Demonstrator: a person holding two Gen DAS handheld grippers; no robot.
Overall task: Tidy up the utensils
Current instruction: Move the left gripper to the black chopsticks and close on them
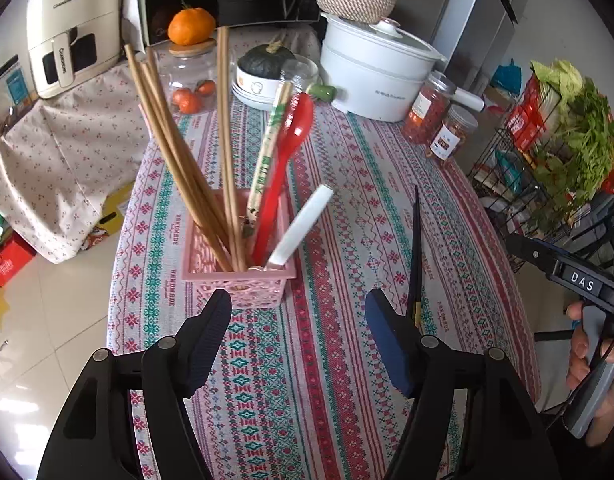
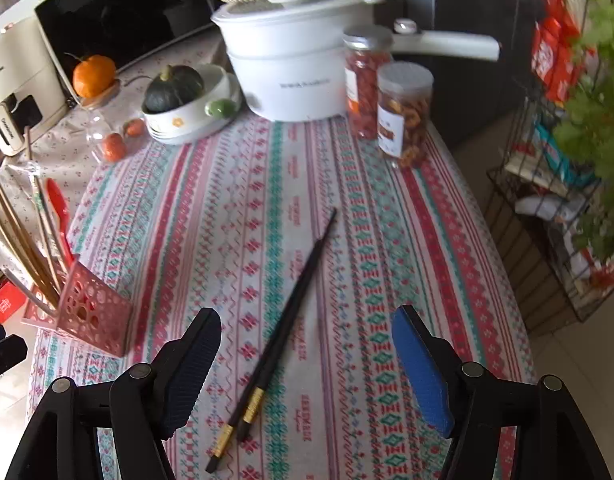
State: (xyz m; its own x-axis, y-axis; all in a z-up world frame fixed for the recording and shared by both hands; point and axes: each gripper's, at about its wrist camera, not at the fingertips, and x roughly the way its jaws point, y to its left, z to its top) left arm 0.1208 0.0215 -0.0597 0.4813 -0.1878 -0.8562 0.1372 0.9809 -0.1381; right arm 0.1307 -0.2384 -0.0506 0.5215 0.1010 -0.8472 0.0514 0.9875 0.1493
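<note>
Holding both grippers over the patterned tablecloth point(image 2: 235, 200), I list what lies before me.

Left gripper point(image 1: 299, 336) — fingers spread wide, nothing between them, hovering just in front of the pink basket point(image 1: 243, 280).

Right gripper point(image 2: 307, 356) — likewise spread and grasping nothing, poised above the black chopsticks point(image 2: 283, 328).

Black chopsticks — a pair with gold bands near the thick ends, lying flat on the cloth side by side and touching, tips pointing away from me toward the white pot point(image 2: 291, 64). In the left view they show only as a dark line beside my right-hand finger point(image 1: 387, 352).

Pink basket — a perforated holder standing on the cloth near the table's left edge, well apart from the black pair. Contents: several wooden chopsticks point(image 1: 175, 152) leaning left, one wrapped pair in a printed paper sleeve point(image 1: 269, 148), a red spoon point(image 1: 285, 160) bowl-up, and a white handle point(image 1: 301, 226) leaning right.

Far end of the table: white pot with lid, two jars of snacks point(image 2: 387, 96), a dark green squash point(image 2: 173, 88) in a white bowl, a glass jar with an orange point(image 1: 191, 26) on its lid.

Right of the table: a wire rack point(image 2: 547, 208) with greens and packets.
</note>
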